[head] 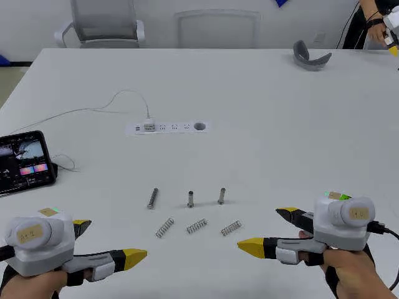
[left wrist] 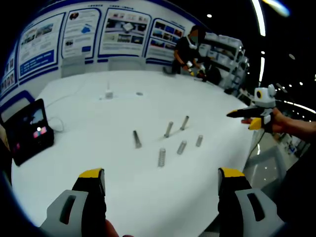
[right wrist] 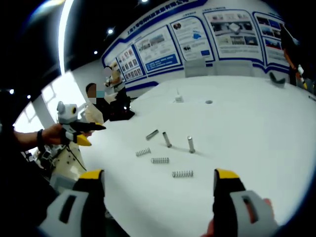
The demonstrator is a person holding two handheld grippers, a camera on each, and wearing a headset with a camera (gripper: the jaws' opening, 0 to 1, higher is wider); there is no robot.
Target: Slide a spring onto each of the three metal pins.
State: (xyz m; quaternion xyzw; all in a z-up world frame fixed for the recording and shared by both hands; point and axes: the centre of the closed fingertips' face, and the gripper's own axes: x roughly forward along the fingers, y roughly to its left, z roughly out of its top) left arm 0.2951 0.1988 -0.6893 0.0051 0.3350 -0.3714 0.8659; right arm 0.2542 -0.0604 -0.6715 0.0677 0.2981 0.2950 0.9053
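Observation:
Three short metal pins stand in a row on the white table [head: 280, 124]: left pin [head: 153, 198], which leans or lies, middle pin [head: 191, 199] and right pin [head: 221, 195]. Just nearer me lie three loose springs: [head: 164, 227], [head: 196, 226], [head: 230, 228]. My left gripper [head: 109, 240] is open at the near left, well short of the springs. My right gripper [head: 268, 229] is open at the near right, beside the right spring. The left gripper view looks between its open jaws at the pins [left wrist: 169, 129] and springs [left wrist: 181, 146]. In the right gripper view, pins [right wrist: 167, 139] and springs [right wrist: 159, 160] lie ahead.
A white power strip [head: 168, 127] with a plugged cable lies beyond the pins. A tablet [head: 24, 162] sits at the left edge. A grey curved object [head: 310, 57] rests far right. Chairs [head: 103, 23] stand behind the table, and a person's hand [head: 377, 25] shows at the far right.

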